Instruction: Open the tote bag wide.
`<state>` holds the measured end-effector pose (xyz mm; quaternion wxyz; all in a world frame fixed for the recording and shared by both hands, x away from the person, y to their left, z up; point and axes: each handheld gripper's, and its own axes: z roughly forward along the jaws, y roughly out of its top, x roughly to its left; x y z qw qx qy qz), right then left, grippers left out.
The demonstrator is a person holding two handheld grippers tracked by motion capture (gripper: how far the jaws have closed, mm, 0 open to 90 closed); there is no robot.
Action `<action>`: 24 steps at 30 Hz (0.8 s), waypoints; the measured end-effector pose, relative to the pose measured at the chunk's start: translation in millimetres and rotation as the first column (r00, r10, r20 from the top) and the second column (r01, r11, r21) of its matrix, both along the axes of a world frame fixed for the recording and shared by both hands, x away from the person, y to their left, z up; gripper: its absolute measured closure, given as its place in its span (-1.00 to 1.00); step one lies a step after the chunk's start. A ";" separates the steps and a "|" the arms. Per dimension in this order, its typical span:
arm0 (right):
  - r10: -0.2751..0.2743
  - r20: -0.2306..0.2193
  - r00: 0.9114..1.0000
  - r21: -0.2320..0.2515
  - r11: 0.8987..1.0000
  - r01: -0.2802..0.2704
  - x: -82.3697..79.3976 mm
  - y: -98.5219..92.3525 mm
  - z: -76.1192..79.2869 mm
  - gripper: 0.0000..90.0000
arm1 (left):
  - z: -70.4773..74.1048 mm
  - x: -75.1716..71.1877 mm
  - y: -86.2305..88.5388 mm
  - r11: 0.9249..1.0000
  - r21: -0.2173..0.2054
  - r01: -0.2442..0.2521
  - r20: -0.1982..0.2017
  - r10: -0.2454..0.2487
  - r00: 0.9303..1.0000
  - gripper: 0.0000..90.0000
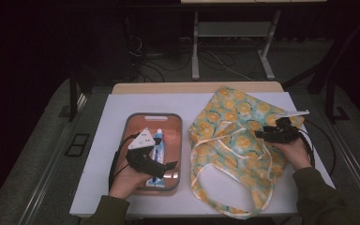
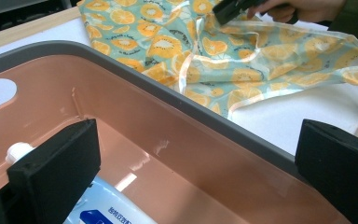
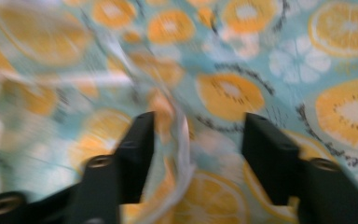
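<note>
L gripper (image 1: 161, 165) hovering over pink tray (image 1: 130, 123) w/ tube (image 1: 158, 149), fingers wide, R gripper (image 1: 262, 133) pressing into orange-print tote bag (image 1: 225, 126), fingers apart, not clamping.

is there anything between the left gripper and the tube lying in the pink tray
Nothing visible. The left gripper hangs open over the tray, and the tube lies uncovered just below its jaws. The fruit-print bag lies apart, to the right.
</note>
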<state>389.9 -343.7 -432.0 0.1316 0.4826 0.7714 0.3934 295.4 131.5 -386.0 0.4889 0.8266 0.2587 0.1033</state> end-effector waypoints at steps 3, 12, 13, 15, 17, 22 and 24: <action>0.006 0.053 0.999 0.002 1.000 -0.006 -9.2 4.0 20.1 -0.33 | 0.1 0.0 0.1 1.000 0.000 0.001 0.000 -0.001 1.000 -1.00; 0.249 0.054 0.967 -0.003 0.969 -0.249 -42.6 44.9 47.2 -0.22 | 0.2 0.1 0.4 1.000 -0.002 0.001 0.000 -0.001 1.000 -1.00; 0.275 0.050 0.960 -0.015 0.961 -0.275 -46.8 53.2 46.9 -0.15 | 0.2 0.2 0.4 1.000 -0.003 0.000 0.000 0.000 1.000 -1.00; 0.335 0.038 0.941 -0.033 0.942 -0.334 -53.8 68.9 45.4 -0.05 | 0.2 0.1 0.5 1.000 -0.004 0.001 0.000 -0.001 1.000 -1.00; 0.388 0.029 0.921 -0.051 0.921 -0.387 -60.4 83.0 42.8 0.09 | 0.2 0.1 0.5 1.000 -0.004 0.002 0.000 -0.002 1.000 -1.00; 0.436 -0.009 0.900 -0.111 0.894 -0.434 -64.3 106.5 29.3 0.25 | 0.2 -0.2 -0.2 1.000 -0.003 0.002 0.000 -0.002 1.000 -1.00; 0.436 -0.036 0.899 -0.127 0.890 -0.437 -60.4 111.3 19.8 0.24 | 0.1 -0.1 -0.2 1.000 -0.003 0.001 0.000 -0.001 1.000 -1.00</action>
